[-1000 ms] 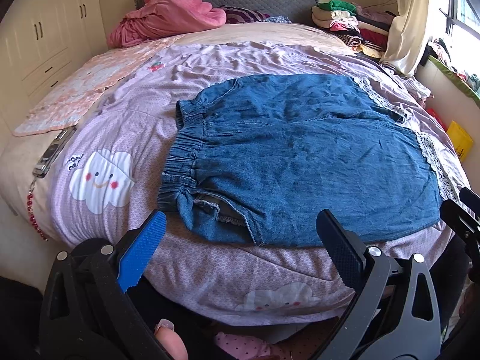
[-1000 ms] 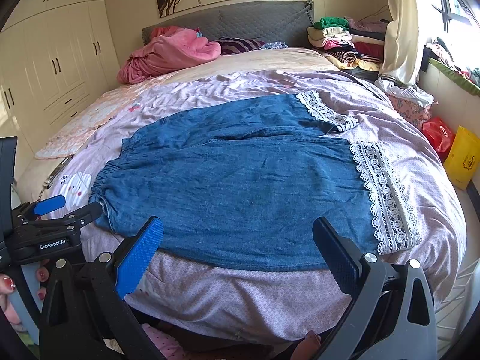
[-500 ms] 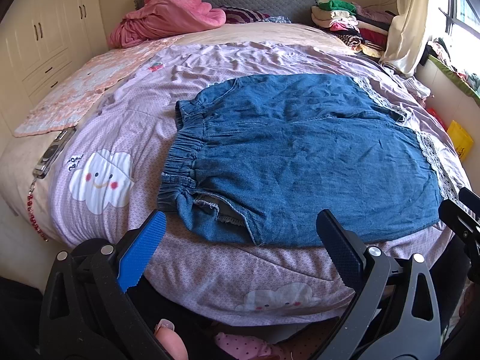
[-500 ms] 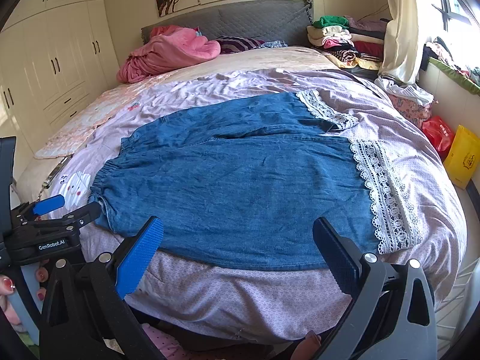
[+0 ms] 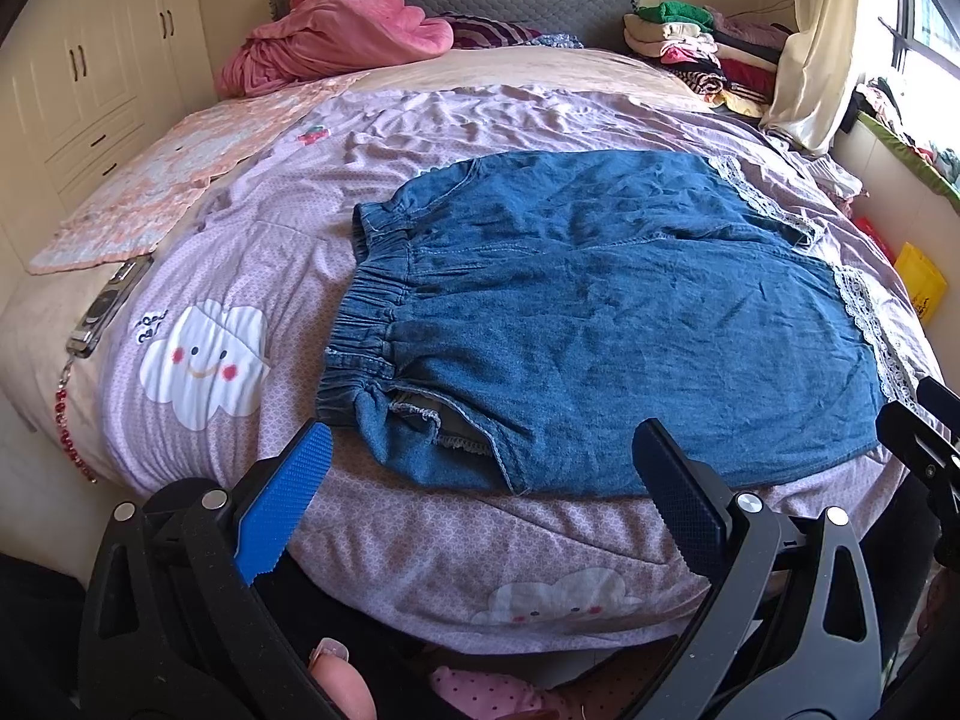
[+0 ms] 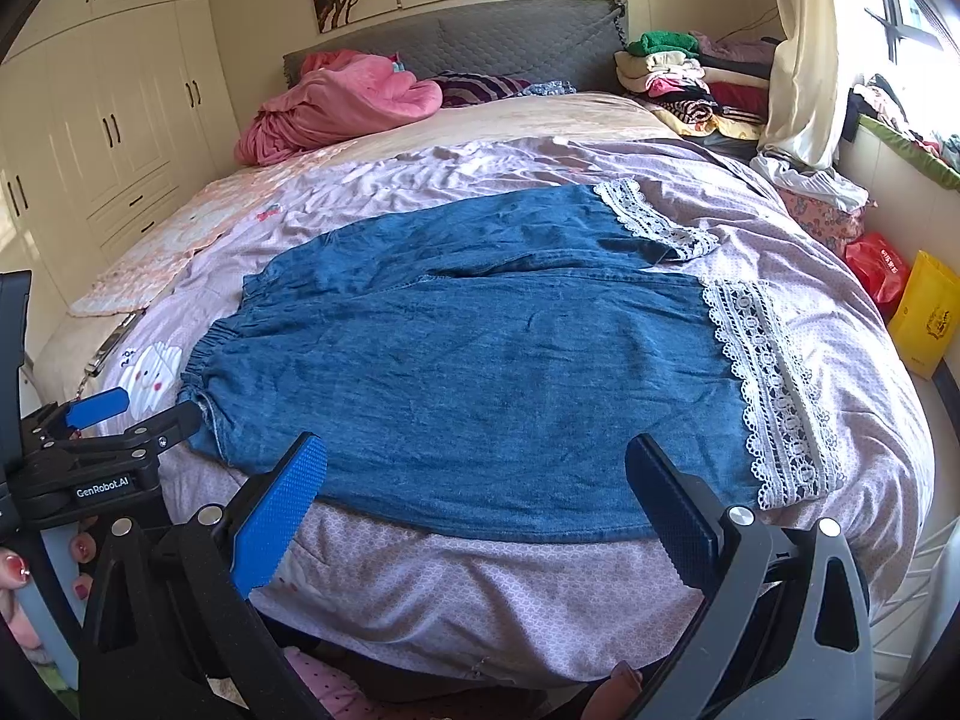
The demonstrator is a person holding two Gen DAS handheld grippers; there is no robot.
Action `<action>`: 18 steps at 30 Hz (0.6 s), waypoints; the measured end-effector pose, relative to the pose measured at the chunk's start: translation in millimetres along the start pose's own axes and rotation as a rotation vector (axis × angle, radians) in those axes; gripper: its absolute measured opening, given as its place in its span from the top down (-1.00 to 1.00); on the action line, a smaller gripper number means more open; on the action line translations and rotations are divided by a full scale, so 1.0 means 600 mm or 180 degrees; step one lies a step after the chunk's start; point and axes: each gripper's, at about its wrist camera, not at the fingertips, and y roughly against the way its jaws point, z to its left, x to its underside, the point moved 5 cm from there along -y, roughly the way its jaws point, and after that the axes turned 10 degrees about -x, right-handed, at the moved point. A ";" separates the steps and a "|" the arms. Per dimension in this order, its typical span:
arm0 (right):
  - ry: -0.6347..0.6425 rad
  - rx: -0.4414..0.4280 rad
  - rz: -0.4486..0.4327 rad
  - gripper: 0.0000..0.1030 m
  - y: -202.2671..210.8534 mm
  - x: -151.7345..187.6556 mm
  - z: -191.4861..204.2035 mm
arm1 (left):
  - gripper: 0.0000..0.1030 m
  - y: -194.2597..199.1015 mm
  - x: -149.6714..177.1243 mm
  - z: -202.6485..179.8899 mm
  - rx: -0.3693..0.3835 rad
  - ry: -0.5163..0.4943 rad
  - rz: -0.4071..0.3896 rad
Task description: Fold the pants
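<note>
Blue denim pants (image 5: pixel 600 312) (image 6: pixel 480 360) lie flat on the bed, elastic waistband to the left and white lace cuffs (image 6: pixel 774 384) to the right. One leg lies behind the other. My left gripper (image 5: pixel 480 480) hovers open at the near bed edge, just short of the waistband corner and pocket. My right gripper (image 6: pixel 474 492) is open too, above the near hem of the front leg, nothing between its fingers. The left gripper also shows at the left edge of the right wrist view (image 6: pixel 129 414).
A lilac duvet (image 5: pixel 240 276) with cloud prints covers the bed. A phone with a bead strap (image 5: pixel 108 306) lies at its left edge. Pink bedding (image 6: pixel 342 102) and stacked clothes (image 6: pixel 678 72) sit by the headboard. A yellow bag (image 6: pixel 924 312) stands on the floor at right.
</note>
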 end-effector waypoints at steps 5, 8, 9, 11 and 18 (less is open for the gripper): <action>0.0002 -0.0003 0.0012 -0.92 -0.003 0.000 0.001 | -0.83 0.000 0.001 0.000 0.0007 -0.0002 -0.0003; 0.0006 -0.0002 0.0023 -0.92 -0.006 -0.001 0.001 | -0.83 0.000 0.001 -0.001 0.0005 0.0001 0.0003; 0.0003 -0.0020 0.0017 -0.92 -0.005 -0.001 0.001 | -0.83 -0.002 0.001 -0.002 0.0004 0.0002 0.0010; -0.0002 -0.0016 0.0030 -0.92 -0.011 -0.004 0.002 | -0.83 -0.004 -0.001 -0.002 0.0004 0.0002 0.0018; 0.0004 -0.0026 0.0068 -0.92 -0.028 -0.023 -0.005 | -0.83 -0.017 -0.011 0.000 -0.0004 0.0022 0.0056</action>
